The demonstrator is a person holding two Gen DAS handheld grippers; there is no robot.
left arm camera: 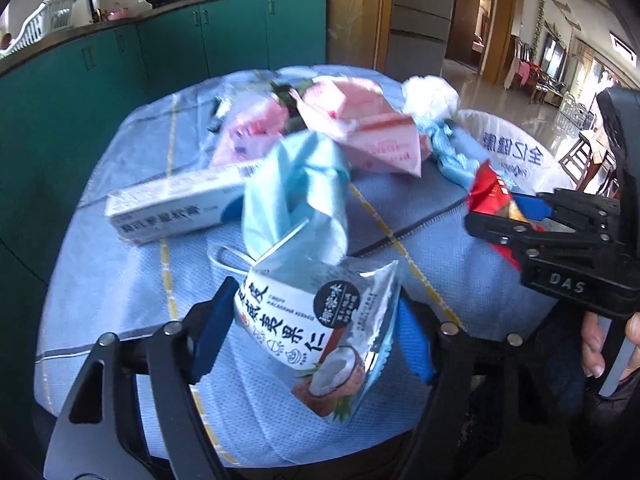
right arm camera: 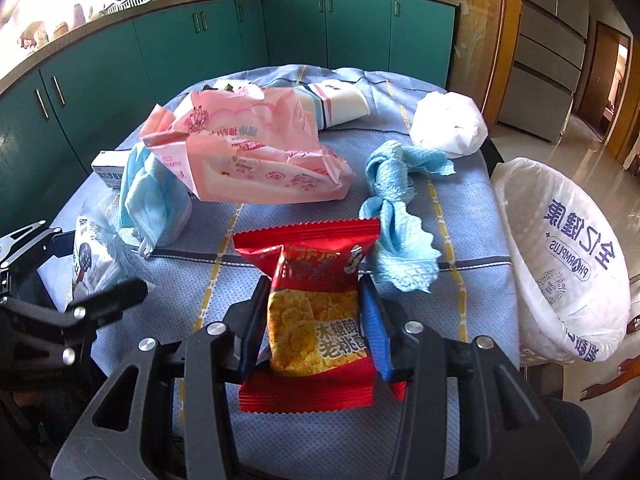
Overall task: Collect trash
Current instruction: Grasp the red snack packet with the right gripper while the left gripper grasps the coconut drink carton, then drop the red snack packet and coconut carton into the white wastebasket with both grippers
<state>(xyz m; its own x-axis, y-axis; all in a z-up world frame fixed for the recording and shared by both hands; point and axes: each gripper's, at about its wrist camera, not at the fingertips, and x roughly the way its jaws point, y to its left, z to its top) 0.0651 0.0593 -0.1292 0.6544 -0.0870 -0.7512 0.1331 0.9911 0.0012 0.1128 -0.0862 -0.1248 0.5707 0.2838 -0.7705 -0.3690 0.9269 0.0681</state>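
At the far left of the table point(right arm camera: 304, 432), a long white box point(left arm camera: 176, 210) lay partly behind a crumpled blue face mask point(left arm camera: 292, 184); in the right wrist view only its end showed, and its print was too blurred to read. In the left wrist view the mask and the pink wrapper point(right arm camera: 256, 152) behind it were smeared. The left gripper point(left arm camera: 316, 336) had its blue pads against both sides of a silver-and-white coconut snack packet point(left arm camera: 320, 332), and it was gripping that packet; the packet's lower corner hung below the jaws. Seen from the right wrist, most of that packet was cut off behind the black linkage.

Toward the middle, the right gripper point(right arm camera: 316, 320) was closed on a red snack packet point(right arm camera: 312, 304), whose crimped top stood above the jaws and whose bottom edge spread below them, over the blue cloth. Behind it the pink wrapper covered part of a striped white pack point(right arm camera: 340, 104), so that pack's full shape could not be made out.

Further right lay a twisted blue paper towel point(right arm camera: 400, 216) and a white crumpled bag point(right arm camera: 448, 124), near the table's edge. Just beside the table stood a bin lined with a white printed bag point(right arm camera: 560, 248). Its lower part was cut off by the table edge, and what showed of its inside held only the liner.
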